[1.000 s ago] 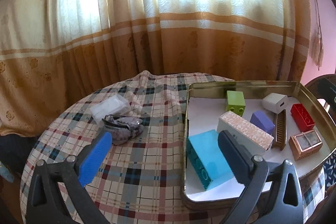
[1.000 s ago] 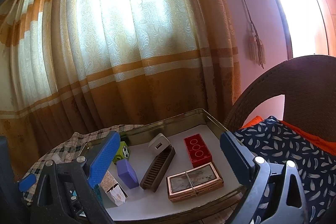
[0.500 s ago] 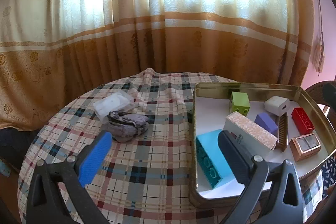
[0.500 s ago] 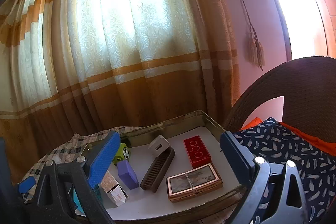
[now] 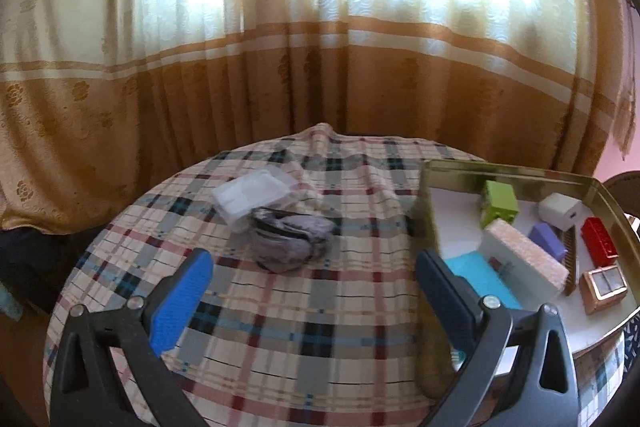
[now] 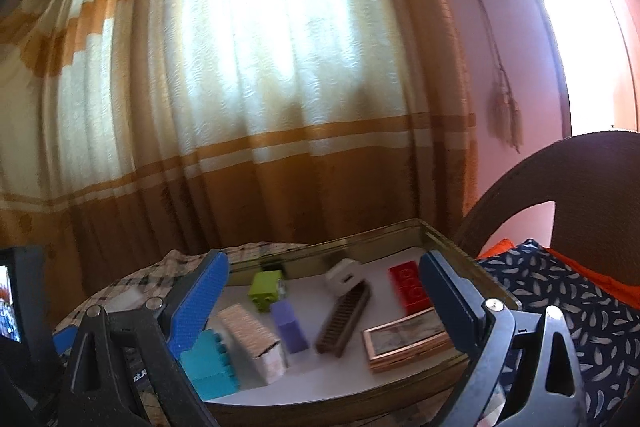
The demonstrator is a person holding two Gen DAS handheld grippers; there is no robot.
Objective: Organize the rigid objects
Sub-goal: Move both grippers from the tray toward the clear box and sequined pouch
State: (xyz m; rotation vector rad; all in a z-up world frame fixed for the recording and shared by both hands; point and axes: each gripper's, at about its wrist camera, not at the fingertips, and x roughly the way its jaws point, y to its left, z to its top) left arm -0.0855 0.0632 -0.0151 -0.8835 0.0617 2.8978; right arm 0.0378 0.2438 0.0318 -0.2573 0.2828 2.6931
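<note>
both claws are spread wide and empty, so i'd bring the left claw (image 5: pixel 312 291) down square over the clear plastic box (image 5: pixel 256 195) mid-worktop, touching the grey pouch (image 5: pixel 290 241), and pinch its long sides before heading to the tin tray (image 5: pixel 516 171) at the right edge.

left gripper (image 5: pixel 314 297): black frame, silver screws, blue ribbed fingers (image 5: pixel 182 301) | right gripper (image 6: pixel 324 301): black frame, silver screws, blue textured fingers (image 6: pixel 198 301)
</note>
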